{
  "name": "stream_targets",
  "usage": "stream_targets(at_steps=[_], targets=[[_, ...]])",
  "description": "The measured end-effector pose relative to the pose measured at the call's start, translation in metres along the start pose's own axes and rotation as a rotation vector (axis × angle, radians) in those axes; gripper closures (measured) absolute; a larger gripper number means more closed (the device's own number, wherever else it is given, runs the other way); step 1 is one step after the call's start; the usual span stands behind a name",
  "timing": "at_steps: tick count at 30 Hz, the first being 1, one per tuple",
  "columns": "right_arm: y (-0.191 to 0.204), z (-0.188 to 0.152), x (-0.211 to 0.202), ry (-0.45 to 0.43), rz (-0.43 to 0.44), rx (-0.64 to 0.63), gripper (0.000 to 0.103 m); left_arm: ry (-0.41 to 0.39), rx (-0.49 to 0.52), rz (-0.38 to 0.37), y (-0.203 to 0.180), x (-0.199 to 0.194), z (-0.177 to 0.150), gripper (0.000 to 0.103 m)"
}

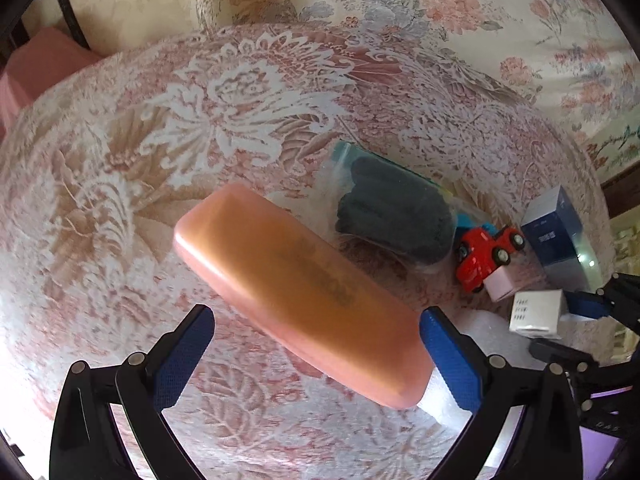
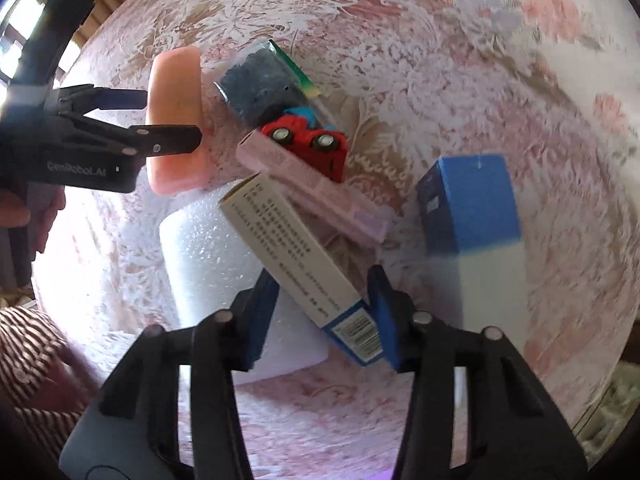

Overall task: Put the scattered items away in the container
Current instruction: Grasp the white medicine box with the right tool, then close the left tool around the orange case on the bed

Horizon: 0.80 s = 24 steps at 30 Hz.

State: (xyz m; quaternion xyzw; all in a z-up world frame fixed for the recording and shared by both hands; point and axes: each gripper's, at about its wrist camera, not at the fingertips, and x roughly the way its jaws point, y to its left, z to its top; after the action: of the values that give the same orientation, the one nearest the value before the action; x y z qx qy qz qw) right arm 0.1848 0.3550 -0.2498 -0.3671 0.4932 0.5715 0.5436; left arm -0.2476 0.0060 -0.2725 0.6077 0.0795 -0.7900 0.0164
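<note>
A long orange-pink glasses case (image 1: pixel 296 280) lies slanted on the lace-covered round table (image 1: pixel 200 120). My left gripper (image 1: pixel 316 314) is open, its blue fingers wide apart on either side of the case; the right finger (image 1: pixel 448 360) is at the case's near end. The right wrist view shows the same case (image 2: pixel 176 120) between the left gripper's fingers (image 2: pixel 170 118). My right gripper (image 2: pixel 322 280) is shut on a white printed box with a blue end (image 2: pixel 296 256), held tilted over a white foam block (image 2: pixel 208 248). No container is clearly in view.
A red toy car (image 2: pixel 312 140), a bagged dark cloth (image 2: pixel 260 84) and a pink box (image 2: pixel 312 188) cluster mid-table. A tall blue-and-white box (image 2: pixel 472 216) stands to the right. A person's hand (image 2: pixel 16 208) and striped sleeve (image 2: pixel 28 344) are at the left.
</note>
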Motion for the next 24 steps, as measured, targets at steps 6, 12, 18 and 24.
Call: stream_targets(at_steps=[6,12,18,24], targets=[[0.004,-0.013,0.006,0.055,0.142,0.113,0.067,0.005,0.048,0.032,0.006,-0.003,-0.002,0.0],[0.02,-0.026,0.013,0.098,0.213,0.182,0.067,0.11,0.156,0.049,0.023,0.013,-0.011,0.0],[0.024,-0.034,0.013,0.073,0.194,0.241,0.067,0.115,0.129,-0.025,0.043,0.014,-0.013,0.0],[0.016,-0.04,0.009,0.01,0.132,0.316,0.067,0.078,0.056,-0.067,0.055,0.009,-0.004,0.0]])
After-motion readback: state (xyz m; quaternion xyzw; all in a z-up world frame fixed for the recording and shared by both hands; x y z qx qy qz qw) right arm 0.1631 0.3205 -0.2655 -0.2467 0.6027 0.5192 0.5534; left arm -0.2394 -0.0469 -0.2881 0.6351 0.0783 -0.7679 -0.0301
